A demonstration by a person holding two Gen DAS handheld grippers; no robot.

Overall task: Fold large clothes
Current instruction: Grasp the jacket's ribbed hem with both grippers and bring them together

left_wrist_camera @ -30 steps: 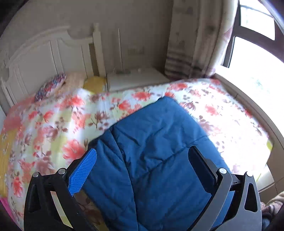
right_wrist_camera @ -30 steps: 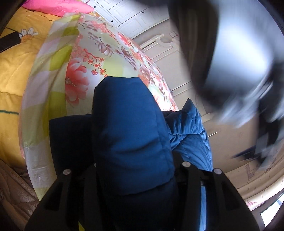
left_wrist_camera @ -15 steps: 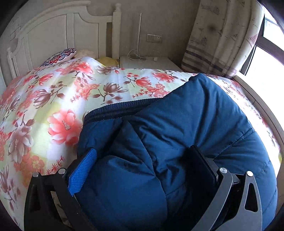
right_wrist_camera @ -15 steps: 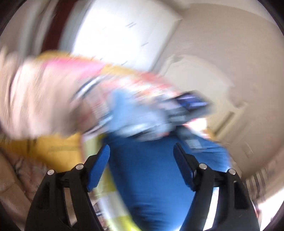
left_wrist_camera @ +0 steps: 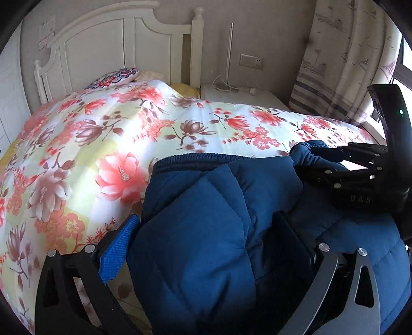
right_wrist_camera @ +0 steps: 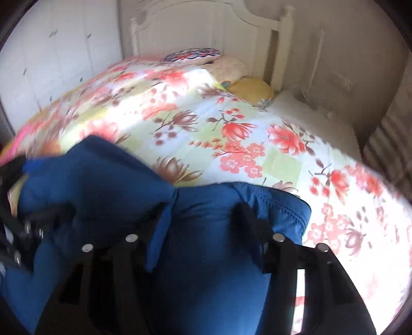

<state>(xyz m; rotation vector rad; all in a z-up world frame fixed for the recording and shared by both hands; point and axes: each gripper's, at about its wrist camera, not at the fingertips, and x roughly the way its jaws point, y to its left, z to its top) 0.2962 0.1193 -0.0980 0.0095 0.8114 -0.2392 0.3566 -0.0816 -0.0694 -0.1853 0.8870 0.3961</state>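
Here both grippers, left [left_wrist_camera: 206, 247] and right [right_wrist_camera: 203, 229] (blurred, jaws just closing), apparently pinch the blue jacket [left_wrist_camera: 231, 206].

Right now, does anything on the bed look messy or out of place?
Yes, the blue padded jacket is not flat: it sits bunched in puffy folds on the floral quilt, one part humped between the left gripper pads, another gathered at the right gripper. The quilt itself looks smooth. Nothing looks torn or spilled.

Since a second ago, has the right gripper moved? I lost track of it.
Yes. The right gripper swung from facing the wardrobe side round to the headboard; its jaws have just been closing around the blue jacket.
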